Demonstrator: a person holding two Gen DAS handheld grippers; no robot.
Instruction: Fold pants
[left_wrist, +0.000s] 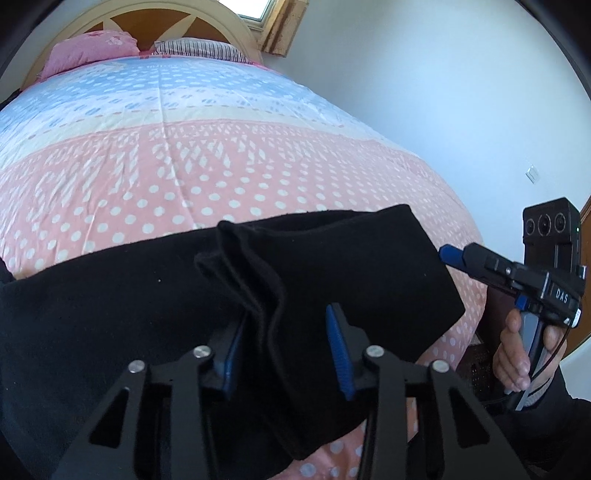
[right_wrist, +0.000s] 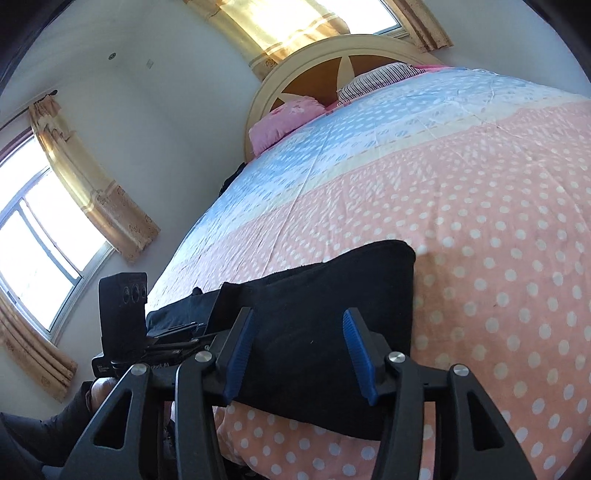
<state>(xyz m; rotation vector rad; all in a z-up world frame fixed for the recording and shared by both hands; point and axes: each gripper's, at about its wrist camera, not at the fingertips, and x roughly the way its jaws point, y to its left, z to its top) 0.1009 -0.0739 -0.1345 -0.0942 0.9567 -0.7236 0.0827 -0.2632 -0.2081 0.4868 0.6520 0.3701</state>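
Note:
Black pants lie folded across the near end of the bed. In the left wrist view a raised ridge of folded layers runs between the blue pads of my left gripper. The left pad sits against the ridge; the right pad's ribbed face shows with a small gap, so the jaws stand open around it. In the right wrist view my right gripper hovers open over the pants' folded right end, nothing pinched. The right gripper also shows at the pants' right edge, held by a hand.
The bed cover is pink with white dots, turning blue toward the headboard. A pink pillow and a striped pillow lie at the far end. A white wall is on the right, curtained windows on the left.

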